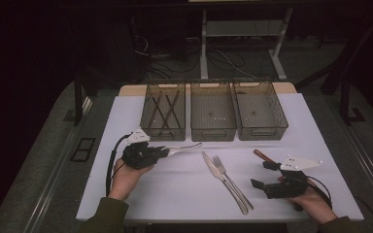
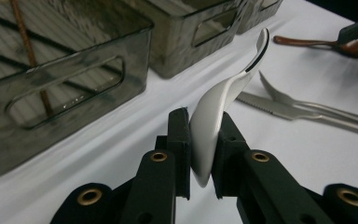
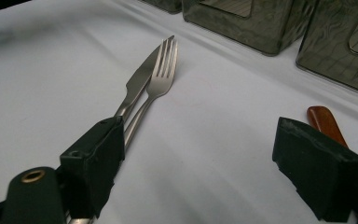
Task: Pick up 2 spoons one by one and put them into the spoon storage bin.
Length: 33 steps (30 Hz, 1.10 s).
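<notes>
Nearest the front edge of the table (image 1: 184,194), the person's two hands come in, each carrying a gripper. The right gripper (image 1: 266,174) rests toward the front right corner with its jaws spread wide and nothing between them; in the right gripper view its two black pads (image 3: 319,175) stand well apart over bare white surface. Just beyond its far jaw lies a brown-handled utensil (image 1: 264,158), whose reddish-brown end shows beside the pad in the right gripper view. Near the middle of the table, a knife (image 1: 218,174) and a fork (image 1: 230,177) lie side by side, touching along their handles, their tips pointing toward the far edge and their handles angled toward the front right. On the left side, the left gripper (image 1: 167,152) is pinching a white spoon (image 1: 184,148) by one end; in the left gripper view the pads press on both faces of the spoon (image 2: 214,121), which stands on edge and reaches away from the jaws toward the bins. Along the far edge stand three clear bins in a row: the left bin (image 1: 148,121) holds several dark chopsticks (image 1: 167,111), while the middle bin (image 1: 212,133) and the right bin (image 1: 262,133) sit just beside it.
</notes>
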Motion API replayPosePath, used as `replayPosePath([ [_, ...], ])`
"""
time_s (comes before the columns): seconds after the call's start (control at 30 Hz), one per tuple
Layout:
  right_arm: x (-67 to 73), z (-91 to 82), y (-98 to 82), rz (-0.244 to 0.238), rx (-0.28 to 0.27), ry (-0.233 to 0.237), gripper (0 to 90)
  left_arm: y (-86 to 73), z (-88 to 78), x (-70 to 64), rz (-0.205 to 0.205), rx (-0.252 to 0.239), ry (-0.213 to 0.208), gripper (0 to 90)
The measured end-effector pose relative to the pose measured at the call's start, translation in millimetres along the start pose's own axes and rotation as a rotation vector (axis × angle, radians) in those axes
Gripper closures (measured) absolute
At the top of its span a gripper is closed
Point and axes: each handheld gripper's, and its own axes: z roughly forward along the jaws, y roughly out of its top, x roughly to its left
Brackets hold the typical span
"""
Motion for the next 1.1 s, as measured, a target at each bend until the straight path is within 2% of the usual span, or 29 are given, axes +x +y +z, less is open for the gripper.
replayPosePath([
  [0.47, 0.0, 0.3, -0.1, 0.0, 0.002, 0.0, 16.7, 18.5, 18.2, -8.6, 0.029, -0.027, -0.014, 78.6],
  [1.1, -0.7, -0.4, -0.2, 0.005, 0.002, -0.002, 16.7, 50.7, 51.3, -19.0, 0.072, -0.059, -0.045, 78.8],
])
